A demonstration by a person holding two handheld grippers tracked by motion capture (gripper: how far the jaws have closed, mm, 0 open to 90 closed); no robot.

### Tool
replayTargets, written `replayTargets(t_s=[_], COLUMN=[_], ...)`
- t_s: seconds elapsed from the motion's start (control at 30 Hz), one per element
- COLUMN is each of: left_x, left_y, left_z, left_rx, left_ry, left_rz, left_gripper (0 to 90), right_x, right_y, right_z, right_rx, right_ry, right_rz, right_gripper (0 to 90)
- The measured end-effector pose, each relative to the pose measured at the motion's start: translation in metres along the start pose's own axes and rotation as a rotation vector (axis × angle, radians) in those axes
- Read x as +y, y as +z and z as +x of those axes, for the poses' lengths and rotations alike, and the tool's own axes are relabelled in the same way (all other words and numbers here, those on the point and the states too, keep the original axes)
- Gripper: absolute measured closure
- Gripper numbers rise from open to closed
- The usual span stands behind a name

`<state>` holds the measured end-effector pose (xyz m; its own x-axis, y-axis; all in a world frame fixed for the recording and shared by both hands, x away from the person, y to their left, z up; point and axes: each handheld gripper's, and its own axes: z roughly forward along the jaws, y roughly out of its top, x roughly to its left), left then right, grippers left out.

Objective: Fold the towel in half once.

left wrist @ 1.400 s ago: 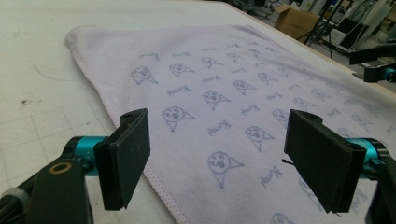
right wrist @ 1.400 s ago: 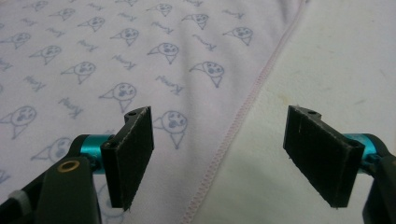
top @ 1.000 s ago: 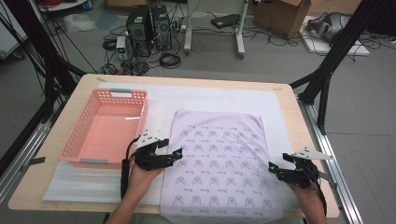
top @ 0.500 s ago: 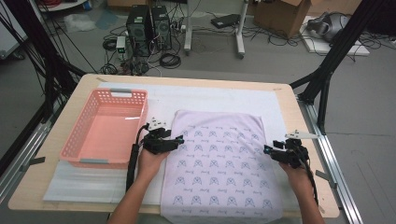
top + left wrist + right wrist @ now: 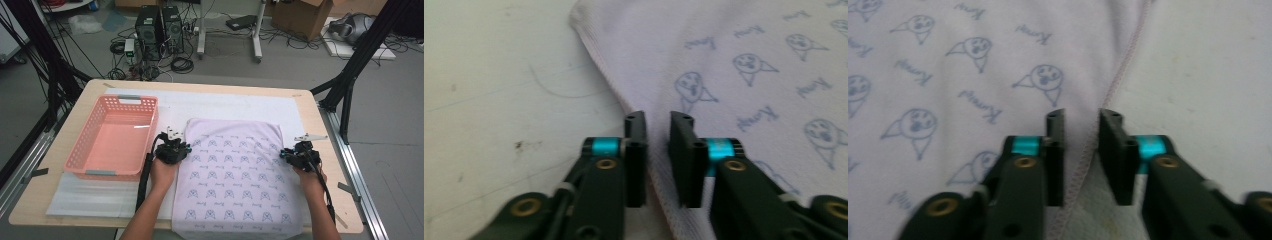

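Note:
A pale lilac cloth [image 5: 235,175] printed with small blue faces lies flat on the table, its near end hanging over the front edge. My left gripper [image 5: 186,148] is at the cloth's left edge and my right gripper [image 5: 283,155] at its right edge, both about a third of the way down from the far end. In the left gripper view the jaws [image 5: 657,120] have just been closing and stand narrow, with the cloth's [image 5: 744,65] stitched hem between them. In the right gripper view the jaws [image 5: 1082,116] have closed likewise on the hem of the cloth [image 5: 973,75].
A pink plastic basket [image 5: 100,173] stands empty to the left of the cloth, close to my left hand. A white foam sheet [image 5: 100,197] covers the wooden table [image 5: 325,200] under both. Black frame legs, computers and cables are on the floor beyond.
Both hands moved away from the person along the cloth's sides, the right one also inward to the hem. Both pairs of jaws went from wide apart to narrow on the cloth's edges.

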<state>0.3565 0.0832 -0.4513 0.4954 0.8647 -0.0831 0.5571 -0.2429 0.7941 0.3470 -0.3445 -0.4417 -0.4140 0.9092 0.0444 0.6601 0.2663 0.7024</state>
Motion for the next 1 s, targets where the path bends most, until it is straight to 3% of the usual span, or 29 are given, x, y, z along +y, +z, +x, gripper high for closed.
replayTargets(t_s=[0.07, 0.13, 0.2, 0.23, 0.3, 0.4, 0.53, 0.77, 0.87, 1.0], left_x=[0.000, 0.001, 0.003, 0.006, 0.013, 0.026, 0.030, 0.020, 0.015, 0.006], left_y=[0.000, -0.002, -0.006, -0.009, -0.012, -0.014, -0.014, -0.029, -0.039, -0.057], left_z=[-0.001, 0.000, 0.003, 0.005, 0.006, 0.007, 0.010, 0.009, 0.004, -0.003], left_rx=[0.001, -0.010, -0.009, -0.013, -0.011, -0.004, -0.013, -0.061, -0.067, -0.102], left_ry=[0.002, -0.032, -0.062, -0.082, -0.083, -0.093, -0.118, -0.105, -0.066, -0.056], left_rz=[0.002, 0.002, -0.040, -0.064, -0.076, -0.105, -0.101, -0.115, -0.099, -0.121], left_gripper=[86.4, 87.2, 87.4, 87.4, 87.5, 87.5, 87.5, 87.3, 87.3, 87.3], right_x=[0.000, 0.001, 0.002, 0.002, 0.004, 0.007, 0.009, 0.003, -0.001, -0.007], right_y=[0.000, -0.001, -0.003, -0.004, -0.010, -0.012, -0.015, -0.032, -0.042, -0.057], right_z=[0.003, 0.003, 0.001, -0.001, -0.007, -0.011, -0.016, -0.013, -0.010, -0.006], right_rx=[0.001, -0.001, -0.029, -0.032, -0.030, -0.047, -0.029, 0.036, 0.058, 0.081], right_ry=[-0.005, -0.015, -0.024, -0.013, 0.022, 0.031, 0.087, 0.057, 0.046, 0.021], right_rz=[0.004, 0.014, 0.003, -0.007, -0.058, -0.078, -0.127, -0.148, -0.155, -0.163], right_gripper=[87.3, 88.6, 88.8, 88.8, 88.9, 88.9, 88.8, 88.7, 88.7, 88.7])
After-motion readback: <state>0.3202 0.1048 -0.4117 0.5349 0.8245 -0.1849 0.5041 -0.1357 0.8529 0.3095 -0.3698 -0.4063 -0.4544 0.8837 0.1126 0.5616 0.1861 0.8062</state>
